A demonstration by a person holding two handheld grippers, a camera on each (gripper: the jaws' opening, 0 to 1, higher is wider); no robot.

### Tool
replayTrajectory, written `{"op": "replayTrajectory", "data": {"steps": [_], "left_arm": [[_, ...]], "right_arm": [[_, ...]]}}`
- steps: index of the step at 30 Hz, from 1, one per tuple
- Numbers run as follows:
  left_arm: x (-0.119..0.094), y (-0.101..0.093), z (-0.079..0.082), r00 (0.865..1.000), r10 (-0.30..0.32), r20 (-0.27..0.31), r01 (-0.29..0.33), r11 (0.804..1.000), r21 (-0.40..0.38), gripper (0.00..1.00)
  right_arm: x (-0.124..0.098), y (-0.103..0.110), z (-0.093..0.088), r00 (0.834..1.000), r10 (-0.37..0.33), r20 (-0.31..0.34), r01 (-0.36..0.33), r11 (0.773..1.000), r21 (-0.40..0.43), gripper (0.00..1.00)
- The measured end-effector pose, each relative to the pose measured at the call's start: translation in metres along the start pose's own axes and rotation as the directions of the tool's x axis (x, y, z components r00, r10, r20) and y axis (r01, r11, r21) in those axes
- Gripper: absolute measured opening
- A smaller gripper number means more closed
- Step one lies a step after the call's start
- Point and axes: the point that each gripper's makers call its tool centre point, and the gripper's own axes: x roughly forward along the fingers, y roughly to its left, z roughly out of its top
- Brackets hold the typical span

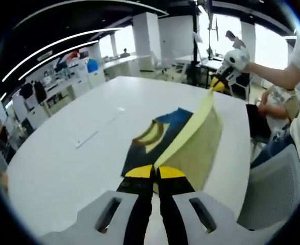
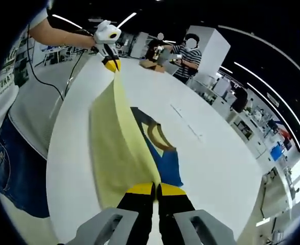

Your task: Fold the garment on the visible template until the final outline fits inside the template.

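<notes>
- The large white oval table [image 1: 63, 163] is the landmark; on its left part, in the left gripper view, lies a thin pale strip [image 1: 86, 139], apart from the cloth
- A pale-yellow fabric garment with a blue panel and a yellow curved neck band [image 1: 190, 148] rests on the table's right part, near the edge; its blue panel lies flat on the tabletop while the yellow part is lifted off it
- The left gripper [image 1: 155, 172], black jaws with yellow tips, rises at the table's near edge; its jaws are clenched on one corner of the garment
- From that corner a taut yellow fold line runs up across the table to the right gripper [image 1: 217, 84], held by a bare hand above the table's far right edge
- A grey chair back [image 1: 272, 194] stands just beside the table's right edge
- In the right gripper view, the right gripper [image 2: 155, 190] sits over the table [image 2: 226, 168] with jaws pressed together on the garment [image 2: 116, 148] edge
- There the left gripper [image 2: 112, 64] grips the far corner above the table's far end
- Two people stand beyond the table's far end
</notes>
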Motion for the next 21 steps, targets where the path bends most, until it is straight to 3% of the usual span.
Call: {"op": "replayTrajectory", "data": {"steps": [21], "left_arm": [[0.017, 0.048, 0.013, 0.991, 0.124, 0.041, -0.122, 0.991, -0.052, 0.0]], "right_arm": [[0.029, -0.048, 0.019, 0.989, -0.15, -0.009, 0.15, 0.989, -0.004, 0.0]]}}
